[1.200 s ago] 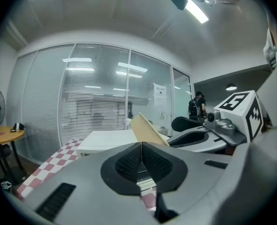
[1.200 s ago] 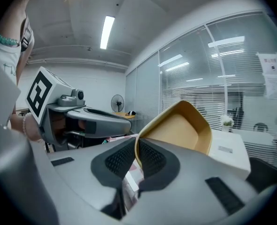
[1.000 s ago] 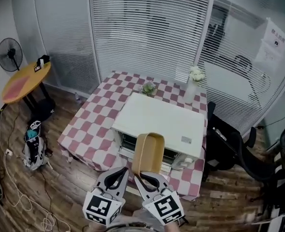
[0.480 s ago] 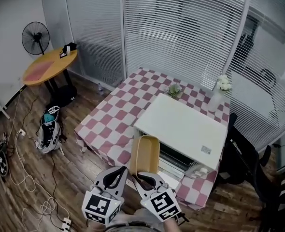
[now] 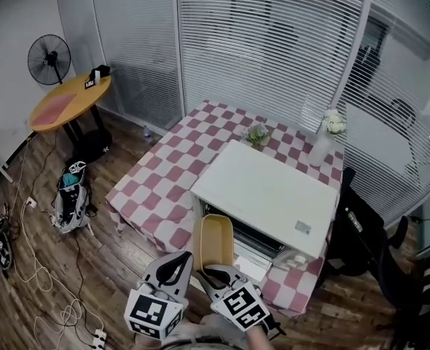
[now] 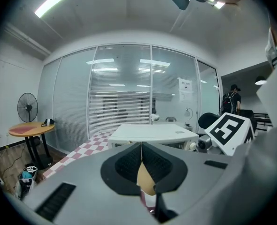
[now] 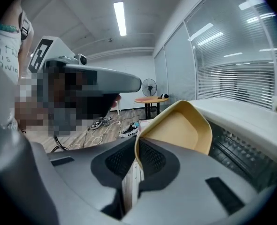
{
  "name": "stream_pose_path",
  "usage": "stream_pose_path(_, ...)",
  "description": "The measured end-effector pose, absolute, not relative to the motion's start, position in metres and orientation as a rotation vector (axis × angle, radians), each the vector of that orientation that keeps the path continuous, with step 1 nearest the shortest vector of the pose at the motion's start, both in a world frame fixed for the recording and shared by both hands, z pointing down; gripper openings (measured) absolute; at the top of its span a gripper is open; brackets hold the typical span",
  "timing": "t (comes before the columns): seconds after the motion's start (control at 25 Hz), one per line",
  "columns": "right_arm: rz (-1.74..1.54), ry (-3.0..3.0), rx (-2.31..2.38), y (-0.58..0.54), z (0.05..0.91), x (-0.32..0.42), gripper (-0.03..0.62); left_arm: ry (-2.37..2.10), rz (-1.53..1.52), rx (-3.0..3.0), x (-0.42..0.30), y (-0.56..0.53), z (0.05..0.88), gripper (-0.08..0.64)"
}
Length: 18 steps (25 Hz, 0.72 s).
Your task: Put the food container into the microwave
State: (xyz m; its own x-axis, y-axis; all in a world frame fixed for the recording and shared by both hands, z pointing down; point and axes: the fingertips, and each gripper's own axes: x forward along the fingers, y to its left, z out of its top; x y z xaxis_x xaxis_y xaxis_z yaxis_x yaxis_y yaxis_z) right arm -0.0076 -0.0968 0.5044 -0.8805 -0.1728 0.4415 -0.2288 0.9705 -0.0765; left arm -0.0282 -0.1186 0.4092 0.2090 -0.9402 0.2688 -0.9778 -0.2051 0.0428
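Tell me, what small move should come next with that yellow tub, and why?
Probably ease the food container forward into the microwave: the right gripper pinches its rim, and it hangs just outside the open cavity, with the door folded down.

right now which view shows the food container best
The right gripper view: the food container is large and close, its rim pinched in the jaws. The head view shows it small from above; the left gripper view only a tan sliver.

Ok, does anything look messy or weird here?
Nothing spilled or broken. The container is pinched by its rim in the right gripper and looks empty. The only mess is loose cables trailing over the floor near a backpack.
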Motion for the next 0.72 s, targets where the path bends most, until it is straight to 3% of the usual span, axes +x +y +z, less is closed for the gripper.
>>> stream_pose_path(0.72,0.245,-2.428,0.595,-0.161,0.558,0.027,0.015,-1.482,0.323,2.499,0.003,-0.185,0.424,0.014)
